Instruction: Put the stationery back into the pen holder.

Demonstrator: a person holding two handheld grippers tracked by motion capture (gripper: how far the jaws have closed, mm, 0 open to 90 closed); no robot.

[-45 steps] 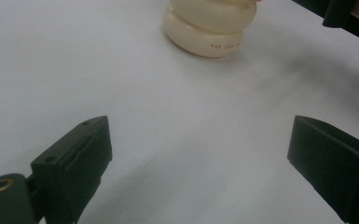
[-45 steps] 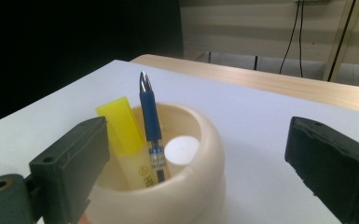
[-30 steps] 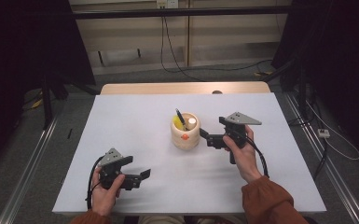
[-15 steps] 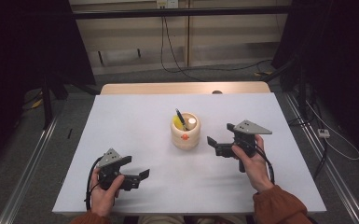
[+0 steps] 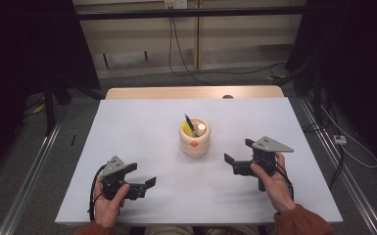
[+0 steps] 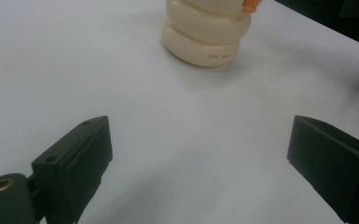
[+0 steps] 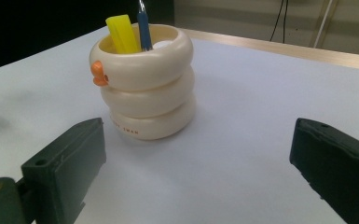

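A cream ringed holder [image 5: 194, 137] [image 7: 145, 83] [image 6: 205, 30] stands near the middle of the white table [image 5: 142, 127]. It has a small orange knob on its side and holds a dark blue pen [image 5: 190, 124] [image 7: 143, 28], a yellow piece [image 7: 122, 33] and something white. My right gripper [image 5: 239, 154] [image 7: 196, 172] is open, to the right of the holder and a little nearer, jaws toward it, nothing between them. My left gripper [image 5: 141, 177] [image 6: 200, 168] is open and empty near the front left of the table, well short of the holder.
A wooden strip [image 5: 196, 92] runs along the table's far edge. Cables [image 5: 186, 54] lie on the floor beyond it, and metal rails [image 5: 34, 166] flank the table. Dark curtains hang at both sides.
My right gripper has pulled back from beside the holder, toward the front right. The left gripper has stayed where it was.
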